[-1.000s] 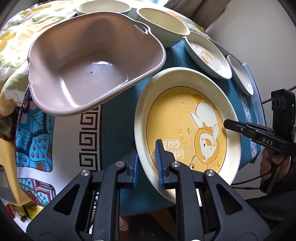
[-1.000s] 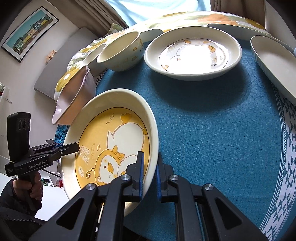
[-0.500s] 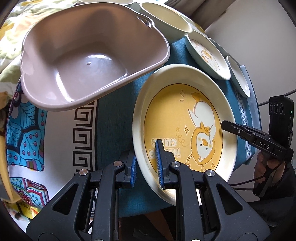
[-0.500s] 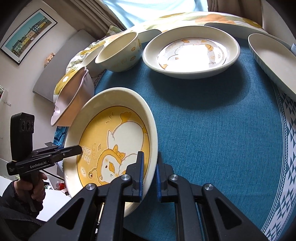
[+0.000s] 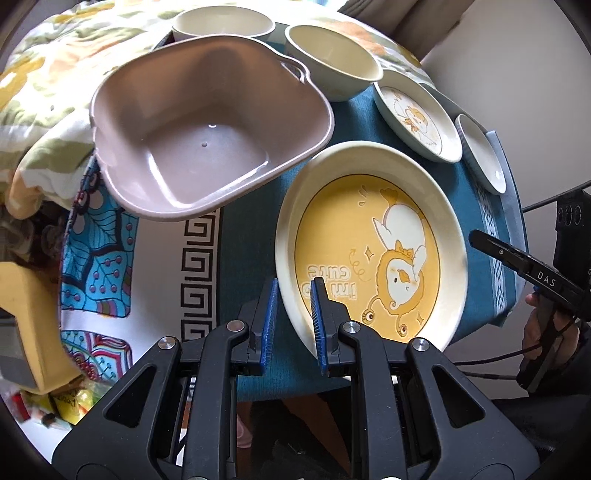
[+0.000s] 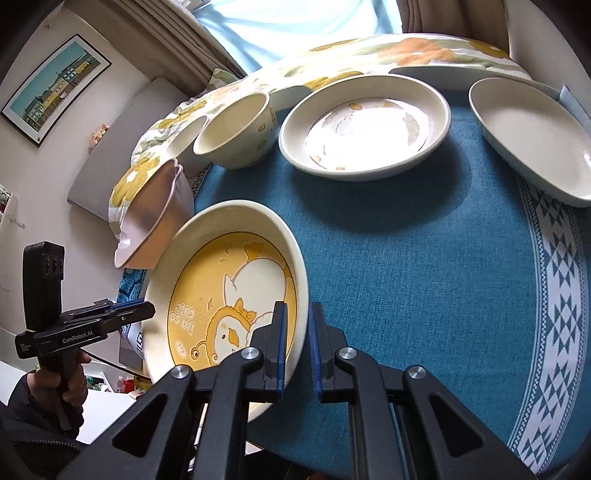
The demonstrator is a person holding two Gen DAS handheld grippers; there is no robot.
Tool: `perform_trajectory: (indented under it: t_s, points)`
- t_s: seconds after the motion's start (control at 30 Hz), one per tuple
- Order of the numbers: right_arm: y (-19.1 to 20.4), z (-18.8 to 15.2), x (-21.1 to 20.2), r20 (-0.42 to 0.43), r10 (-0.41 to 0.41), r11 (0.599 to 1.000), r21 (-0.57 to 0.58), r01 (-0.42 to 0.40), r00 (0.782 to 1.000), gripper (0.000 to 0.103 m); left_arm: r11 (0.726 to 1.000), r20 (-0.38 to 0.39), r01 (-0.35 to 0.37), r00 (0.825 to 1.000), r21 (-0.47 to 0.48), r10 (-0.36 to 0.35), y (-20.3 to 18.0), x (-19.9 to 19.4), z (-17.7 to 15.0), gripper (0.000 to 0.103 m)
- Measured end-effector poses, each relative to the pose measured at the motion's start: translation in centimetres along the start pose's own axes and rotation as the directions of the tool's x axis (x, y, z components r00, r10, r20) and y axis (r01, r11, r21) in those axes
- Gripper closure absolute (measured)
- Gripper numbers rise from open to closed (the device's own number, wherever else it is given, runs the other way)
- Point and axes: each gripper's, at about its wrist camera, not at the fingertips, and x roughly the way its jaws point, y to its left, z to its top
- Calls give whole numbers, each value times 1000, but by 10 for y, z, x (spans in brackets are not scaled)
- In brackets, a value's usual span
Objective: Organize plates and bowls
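**Yellow duck plate held at both rims, jaws not fully seated**

Left gripper (image 5: 293, 317): jaws straddle the near rim of the yellow duck plate (image 5: 369, 254). Right blue pad sits on the plate's inner face; left pad stands off the underside with a visible gap. Reads as loosened, partly open around the rim, not clamped.

Right gripper (image 6: 297, 339): jaws narrow, either side of the opposite rim. Left pad against the inner face; right pad close to the outer wall with a thin gap showing. Can't tell if it's actually bearing on the plate.

Plate is tilted, over the near edge of the blue tablecloth (image 6: 406, 258), printed side up (duck, "I'm so cute"). Nothing in it.

Containers:
- Taupe plastic basin (image 5: 207, 136), tilted, just beside the plate's far-left rim, partly on the floral quilt (image 5: 55, 92). Empty.
- Cream bowl (image 6: 236, 129) behind the basin, empty; a second cream bowl (image 5: 221, 26) further back, contents not visible.
- Duck-print deep plate (image 6: 365, 125) at far centre of the cloth, empty, strong glare.
- Plain oval dish (image 6: 532, 136) at far right, empty, apart from the deep plate.

Each wrist view shows the other gripper at the plate's opposite edge.
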Motion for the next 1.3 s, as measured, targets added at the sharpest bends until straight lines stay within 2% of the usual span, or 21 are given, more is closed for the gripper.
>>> perform_trajectory:
  t_s: [0.07, 0.13, 0.17, 0.2, 0.23, 0.27, 0.3, 0.33, 0.37, 0.57, 0.73, 0.93, 1.03, 1.1, 1.2, 1.3]
  points:
    - [3, 2, -18, 36, -32, 999, -2, 32, 999, 90, 1000, 5, 13, 1000, -9, -13, -6, -12, 0, 88]
    - [6, 4, -38, 74, -54, 999, 0, 54, 996, 70, 999, 19, 38, 999, -7, -38, -14, -23, 2, 87]
    - [6, 4, -47, 97, -58, 998, 5, 58, 994, 40, 999, 29, 50, 998, -1, -50, -20, -29, 3, 84]
    - [6, 5, -57, 119, -60, 998, 13, 59, 991, 17, 998, 38, 62, 997, 11, -63, -27, -33, 5, 82]
    - [6, 6, -67, 142, -63, 998, 22, 61, 988, 14, 997, 44, 74, 996, 23, -75, -33, -37, 6, 73]
    - [6, 6, -76, 163, -71, 997, 28, 67, 984, 14, 996, 54, 83, 995, 39, -85, -40, -41, 9, 49]
    - [7, 6, -85, 183, -82, 996, 31, 78, 980, 14, 994, 72, 91, 993, 55, -94, -47, -45, 12, 31]
    - [7, 5, -94, 205, -94, 995, 34, 88, 974, 14, 993, 103, 98, 989, 65, -104, -54, -50, 14, 6]
    - [7, 4, -102, 227, -103, 995, 38, 97, 968, 14, 991, 136, 107, 984, 75, -117, -61, -55, 17, 1]
    - [4, -2, -142, 310, -191, 981, 78, 176, 931, 14, 974, 209, 140, 962, 181, -177, -103, -69, 44, 1]
    - [-1, -7, -171, 384, -252, 967, 140, 214, 888, 14, 941, 275, 122, 937, 317, -214, -155, -83, 77, 1]
    - [-16, -3, -200, 445, -341, 938, 211, 274, 828, 14, 894, 268, 122, 929, 431, -256, -217, -73, 112, 1]
    - [-35, 6, -209, 459, -369, 927, 249, 281, 809, 14, 878, 258, 134, 926, 460, -276, -244, -61, 127, 1]
    - [-51, 13, -210, 448, -390, 916, 279, 289, 804, 14, 868, 249, 133, 927, 478, -280, -261, -49, 139, 1]
    - [-80, 27, -202, 398, -402, 902, 327, 282, 825, 14, 867, 217, 121, 943, 484, -253, -283, -23, 161, 1]
    - [-109, 38, -186, 360, -401, 891, 369, 266, 842, 14, 876, 187, 136, 951, 464, -246, -299, 9, 188, 1]
